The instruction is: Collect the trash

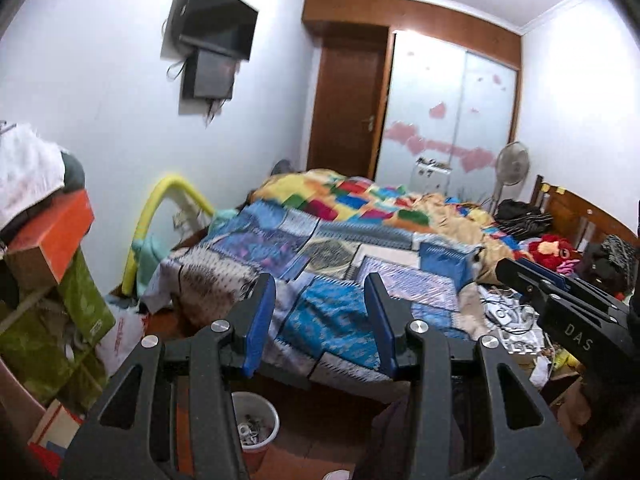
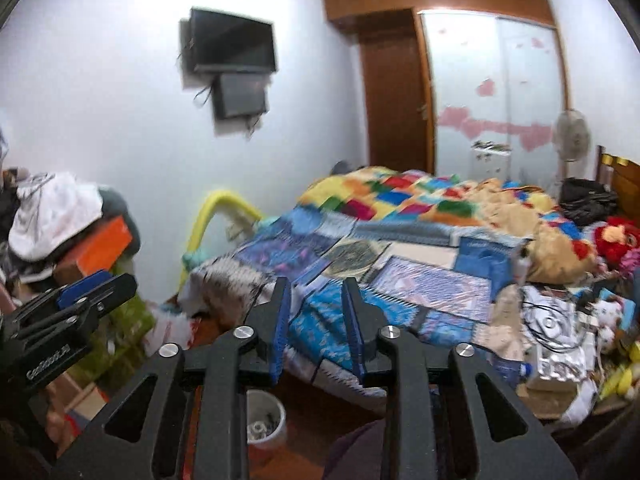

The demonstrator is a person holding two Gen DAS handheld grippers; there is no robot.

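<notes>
left gripper [image 1: 320, 312] and right gripper [image 2: 316, 320] both held over the foot of the bed [image 1: 336, 264], jaws apart, nothing between the blue pads. the two grippers sit side by side, each showing at the edge of the other's view. white bin [image 1: 256, 428] on the floor below the grippers, at the bed's foot, some scraps inside. loose clutter [image 2: 556, 336] on the bed's right side. tv [image 1: 220, 20] on the wall, fan [image 1: 512, 162] by the wardrobe [image 1: 448, 96].
</notes>
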